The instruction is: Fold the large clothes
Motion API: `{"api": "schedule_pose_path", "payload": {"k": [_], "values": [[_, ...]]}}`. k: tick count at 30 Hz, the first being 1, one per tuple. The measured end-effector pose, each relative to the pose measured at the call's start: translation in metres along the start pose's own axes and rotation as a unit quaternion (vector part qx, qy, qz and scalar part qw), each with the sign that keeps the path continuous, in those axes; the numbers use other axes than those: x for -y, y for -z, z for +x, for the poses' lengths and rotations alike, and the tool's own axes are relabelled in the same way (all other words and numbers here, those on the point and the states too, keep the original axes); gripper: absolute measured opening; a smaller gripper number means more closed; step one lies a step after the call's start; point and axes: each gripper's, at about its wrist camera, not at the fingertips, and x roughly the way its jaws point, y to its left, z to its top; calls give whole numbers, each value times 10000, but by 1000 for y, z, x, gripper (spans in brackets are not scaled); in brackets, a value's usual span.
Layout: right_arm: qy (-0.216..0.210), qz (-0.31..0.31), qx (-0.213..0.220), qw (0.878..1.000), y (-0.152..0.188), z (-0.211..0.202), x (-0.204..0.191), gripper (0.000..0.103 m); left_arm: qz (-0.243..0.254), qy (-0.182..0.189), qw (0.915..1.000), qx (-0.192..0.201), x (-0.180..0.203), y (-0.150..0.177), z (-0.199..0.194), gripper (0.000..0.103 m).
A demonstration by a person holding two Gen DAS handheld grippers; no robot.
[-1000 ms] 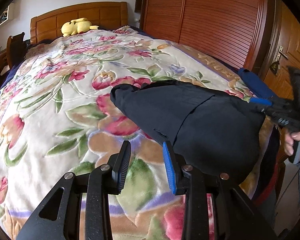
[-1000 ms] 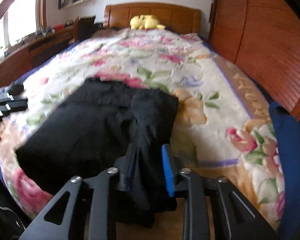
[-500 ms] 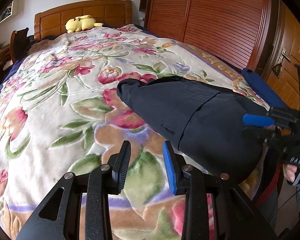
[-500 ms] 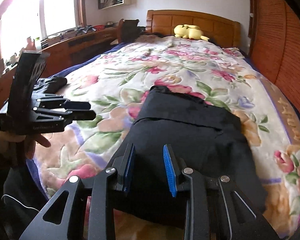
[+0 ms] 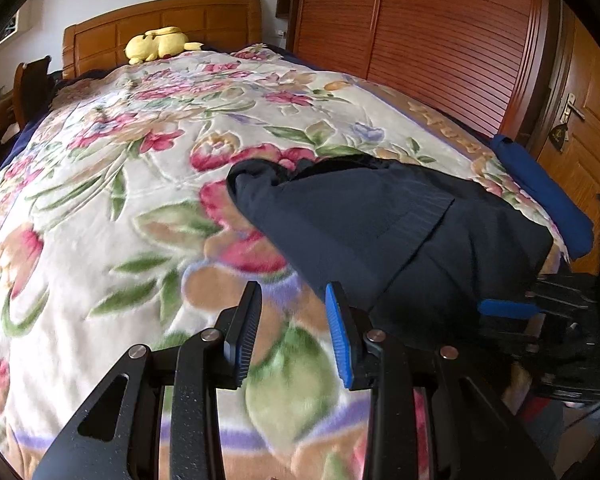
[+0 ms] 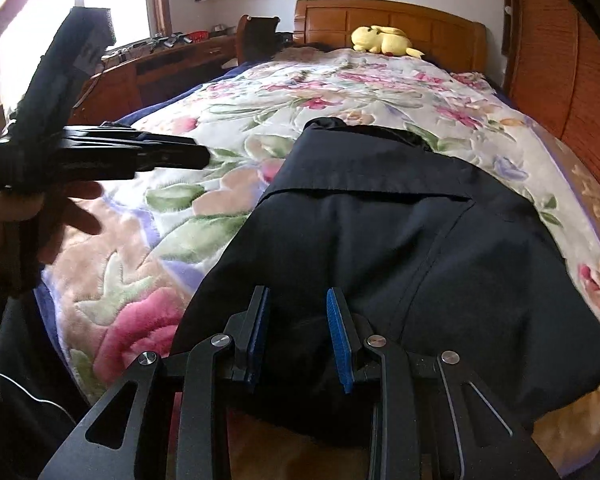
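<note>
A dark navy garment (image 5: 380, 224) lies folded on the floral blanket near the bed's foot end; it also shows in the right wrist view (image 6: 400, 248). My left gripper (image 5: 294, 332) is open and empty above the blanket, just left of the garment's near edge. My right gripper (image 6: 298, 332) is open and empty over the garment's near edge. The right gripper also shows at the right edge of the left wrist view (image 5: 540, 312). The left gripper shows in a hand at the left of the right wrist view (image 6: 100, 156).
The floral blanket (image 5: 120, 184) covers the bed. A yellow plush toy (image 5: 156, 44) lies by the wooden headboard (image 6: 400, 20). A wooden wardrobe (image 5: 440, 40) stands right of the bed. A blue sheet (image 5: 540, 188) shows at the bed's corner. A desk (image 6: 160, 64) stands on the left.
My right gripper let go of the dark garment, which now lies flat, and drew back over its near edge. My left gripper shifted a little; its jaws stayed open.
</note>
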Motion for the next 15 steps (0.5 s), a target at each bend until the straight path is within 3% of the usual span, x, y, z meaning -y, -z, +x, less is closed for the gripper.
{"api": "schedule_pose_path", "payload": {"k": [3, 8, 14, 15], "values": [[153, 65, 164, 9997, 2, -26, 9, 31, 75, 21, 9999, -67, 2, -18, 23, 34], [695, 238, 120, 9972, 16, -57, 40, 56, 133, -229, 9994, -216, -2, -41, 65, 34], [1153, 722, -6, 9907, 45, -72, 78, 56, 33, -381, 9987, -347, -14, -64, 105, 34], [1168, 786, -51, 9900, 50, -70, 82, 56, 8, -391, 9985, -394, -17, -66, 111, 40]]}}
